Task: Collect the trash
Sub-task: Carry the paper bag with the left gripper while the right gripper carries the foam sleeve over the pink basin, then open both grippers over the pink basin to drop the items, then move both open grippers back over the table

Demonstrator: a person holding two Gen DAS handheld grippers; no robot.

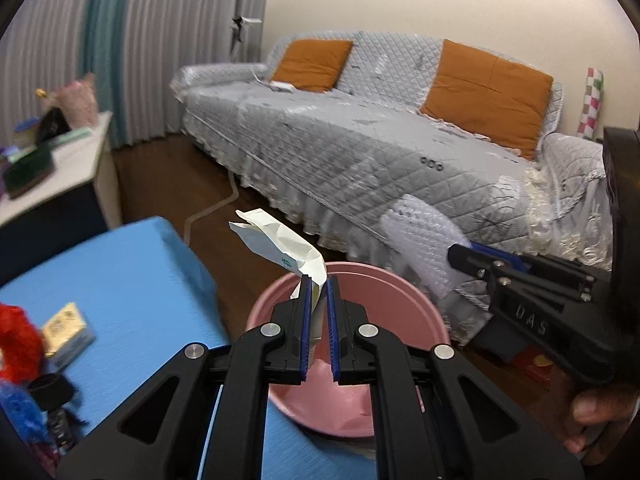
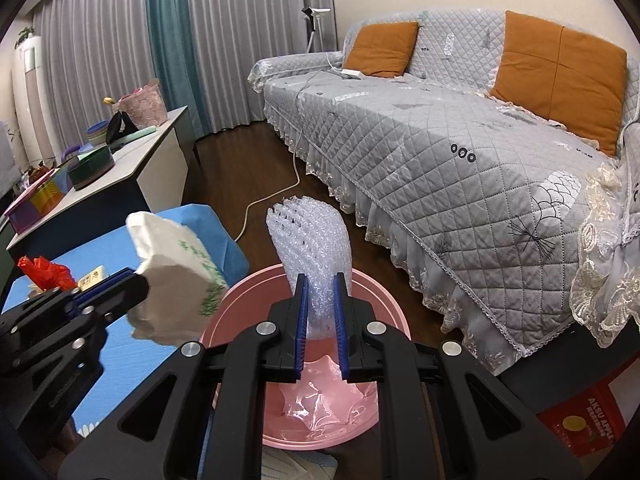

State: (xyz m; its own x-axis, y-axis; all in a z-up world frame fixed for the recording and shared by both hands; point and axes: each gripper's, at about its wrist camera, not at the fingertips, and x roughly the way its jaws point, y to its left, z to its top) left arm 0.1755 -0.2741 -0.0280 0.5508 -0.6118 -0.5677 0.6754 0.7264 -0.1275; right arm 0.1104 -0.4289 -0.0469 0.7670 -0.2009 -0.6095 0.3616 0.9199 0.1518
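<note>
Over pink basin (image 2: 384,300), left tool (image 1: 319,284) pinching paper (image 1: 280,242) (crumpled)

1. Crumpled white paper packet (image 1: 280,244), green print, held upright above the pink bin.
2. White foam fruit net (image 2: 310,248), mesh-textured, upright and slightly curved, raised over the same bin.
3. Pink round bin (image 2: 384,312), open-topped, on dark floor; clear crinkled plastic film (image 2: 320,396) inside.
</note>
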